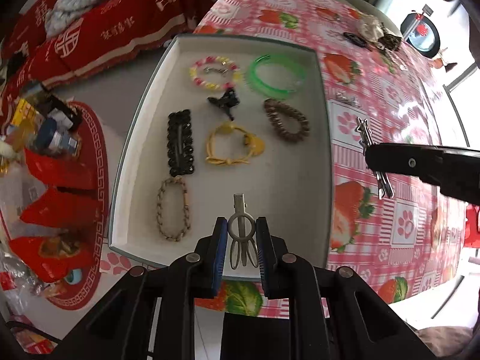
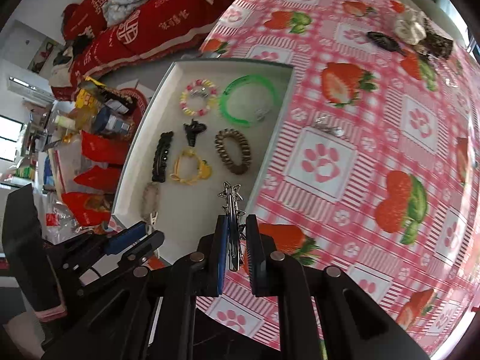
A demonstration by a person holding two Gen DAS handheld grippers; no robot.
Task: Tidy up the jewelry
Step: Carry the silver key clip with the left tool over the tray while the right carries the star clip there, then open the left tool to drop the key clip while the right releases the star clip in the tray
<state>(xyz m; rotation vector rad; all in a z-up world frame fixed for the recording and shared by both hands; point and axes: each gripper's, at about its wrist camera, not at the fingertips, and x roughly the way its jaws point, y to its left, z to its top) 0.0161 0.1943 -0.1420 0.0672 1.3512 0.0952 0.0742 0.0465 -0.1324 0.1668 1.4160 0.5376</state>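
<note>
A shallow white tray (image 1: pixel 324 150) sits on the bench, which is covered by a pink checked cloth (image 1: pixel 399 138) printed with strawberries and paw marks. Inside the tray lie a pink-and-yellow beaded bracelet (image 1: pixel 214 72), a green bangle (image 1: pixel 277 76), a small black claw clip (image 1: pixel 223 102), a brown coiled hair tie (image 1: pixel 286 120), a long black hair clip (image 1: pixel 180 142), a yellow corded bracelet (image 1: pixel 234 147) and a pale braided bracelet (image 1: pixel 174 210), all lying apart from one another.

The left gripper (image 1: pixel 240 240) hangs over the near end of the tray, its fingers (image 1: pixel 219 249) narrowed onto a pale metal hair clip (image 1: pixel 241 231) with looped prongs, held upright between the blue pads with its tip pointing toward the tray's middle.

The right gripper (image 2: pixel 237 240) is nearly closed on a silver star-shaped hair clip (image 2: pixel 231 204); its stars stick out past the fingertips over the tray's right edge. In the left wrist view this gripper reaches in from the right, above the cloth just beside the tray.

On the cloth near the tray's right wall lies a small silver piece (image 2: pixel 328 127). At the far end of the bench are a dark hair clip (image 2: pixel 382 40), a pale crumpled item (image 2: pixel 409 28) and a dark patterned piece (image 2: pixel 438 45). Beyond the bench, red fabrics (image 1: pixel 90 39) and assorted boxes clutter the room.
</note>
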